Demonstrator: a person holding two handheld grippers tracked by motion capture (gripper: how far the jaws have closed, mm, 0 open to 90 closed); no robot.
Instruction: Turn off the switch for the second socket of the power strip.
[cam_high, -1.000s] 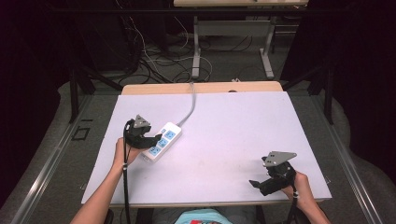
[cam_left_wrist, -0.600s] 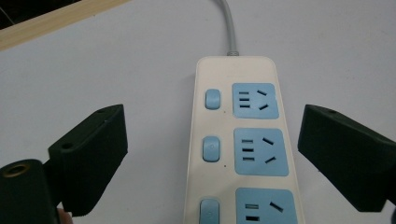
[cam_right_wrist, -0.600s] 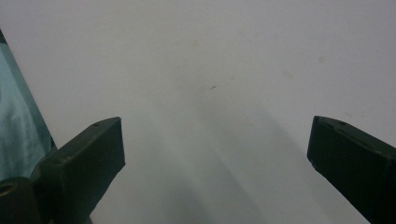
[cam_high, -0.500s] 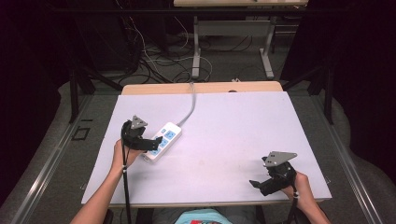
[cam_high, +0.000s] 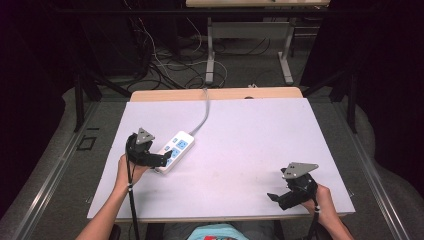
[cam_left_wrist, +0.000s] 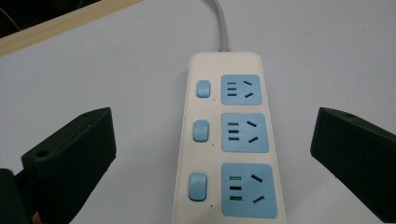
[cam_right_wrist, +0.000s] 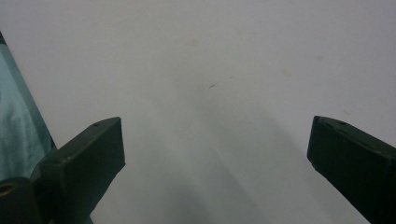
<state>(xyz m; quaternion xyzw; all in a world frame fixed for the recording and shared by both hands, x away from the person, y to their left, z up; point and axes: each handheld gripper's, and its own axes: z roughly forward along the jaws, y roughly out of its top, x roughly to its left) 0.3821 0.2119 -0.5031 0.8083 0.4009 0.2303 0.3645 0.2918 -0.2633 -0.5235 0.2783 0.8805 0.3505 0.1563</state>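
On the white table, the left gripper has just spread its jaws off the power strip (released, apparently placed), while the right gripper idles open near the front edge.

A white three-socket plastic power strip lies on the left half of the white-topped desk, its grey cord running back over the far edge. The left claw sits at its near end, astride it; the right claw rests well apart, near the front right corner.
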